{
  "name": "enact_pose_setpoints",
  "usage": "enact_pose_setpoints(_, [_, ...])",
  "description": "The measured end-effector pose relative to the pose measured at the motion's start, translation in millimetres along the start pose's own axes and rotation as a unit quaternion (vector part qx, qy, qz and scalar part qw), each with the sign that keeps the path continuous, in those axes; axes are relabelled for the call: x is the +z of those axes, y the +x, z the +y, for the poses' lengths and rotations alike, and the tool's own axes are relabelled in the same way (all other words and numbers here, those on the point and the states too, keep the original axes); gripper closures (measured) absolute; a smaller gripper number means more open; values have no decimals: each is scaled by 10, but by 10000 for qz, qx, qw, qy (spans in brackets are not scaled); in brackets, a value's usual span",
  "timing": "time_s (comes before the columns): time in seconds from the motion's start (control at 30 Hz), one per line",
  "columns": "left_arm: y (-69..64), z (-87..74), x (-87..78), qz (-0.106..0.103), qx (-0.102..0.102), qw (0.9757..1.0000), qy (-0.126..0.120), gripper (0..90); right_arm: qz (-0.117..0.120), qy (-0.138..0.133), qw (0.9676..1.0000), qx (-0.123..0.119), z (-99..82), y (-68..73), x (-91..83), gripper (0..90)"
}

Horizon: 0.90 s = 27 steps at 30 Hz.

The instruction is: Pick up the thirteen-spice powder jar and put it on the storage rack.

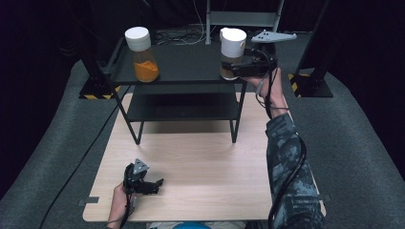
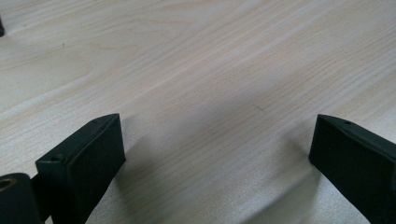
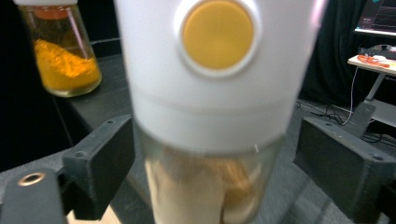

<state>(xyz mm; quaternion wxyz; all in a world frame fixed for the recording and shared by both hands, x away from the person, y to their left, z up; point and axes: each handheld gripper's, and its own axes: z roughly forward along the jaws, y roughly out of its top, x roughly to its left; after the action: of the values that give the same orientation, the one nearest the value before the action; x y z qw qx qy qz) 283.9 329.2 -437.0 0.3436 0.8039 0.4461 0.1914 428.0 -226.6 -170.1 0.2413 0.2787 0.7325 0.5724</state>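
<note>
A glass jar (image 1: pixel 232 47) with a white lid and pale brown contents stands at the right end of the black shelf's top board (image 1: pixel 191 64). My right gripper (image 1: pixel 228 70) reaches it from the right, jaws on either side of the glass body. In the right gripper view the jar (image 3: pixel 210 93) stands between the open jaws of the right gripper (image 3: pixel 215 140), with a gap on the right side. A second jar (image 1: pixel 141 52), holding orange powder, stands at the left end of the board, and shows as the orange jar (image 3: pixel 60 56) farther off. My left gripper (image 1: pixel 155 185) rests open and empty on the wooden table (image 1: pixel 205 162).
The black two-level shelf has a bare lower board (image 1: pixel 184 107) and thin legs (image 1: pixel 137 136) standing on the table's far half. Light wood (image 2: pixel 210 70) lies under the left gripper (image 2: pixel 217 135). Grey floor and dark stands surround the table.
</note>
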Motion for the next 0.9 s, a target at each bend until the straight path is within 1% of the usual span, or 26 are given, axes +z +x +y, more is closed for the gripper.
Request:
enact_pose_setpoints(0.2, [0,0,1,-4,-10,10000,2,28,-3,193,9996,-218,-12,18,-206,44])
enact_pose_setpoints(0.33, [0,1,1,2,-2,10000,3,27,-16,362,9986,-385,-74,61,-343,27])
enact_pose_setpoints(0.4, [0,1,1,2,-2,10000,3,27,-21,451,9979,-469,-134,87,-404,22])
enact_pose_setpoints(0.63, [0,2,1,3,2,10000,5,27,-18,764,9950,-636,-461,174,-550,15])
enact_pose_setpoints(0.83, [0,3,1,4,1,10000,6,26,36,929,9938,-607,-821,226,-648,15])
enact_pose_setpoints(0.9, [0,3,2,4,0,10000,6,26,67,1021,9930,-595,-930,243,-659,15])
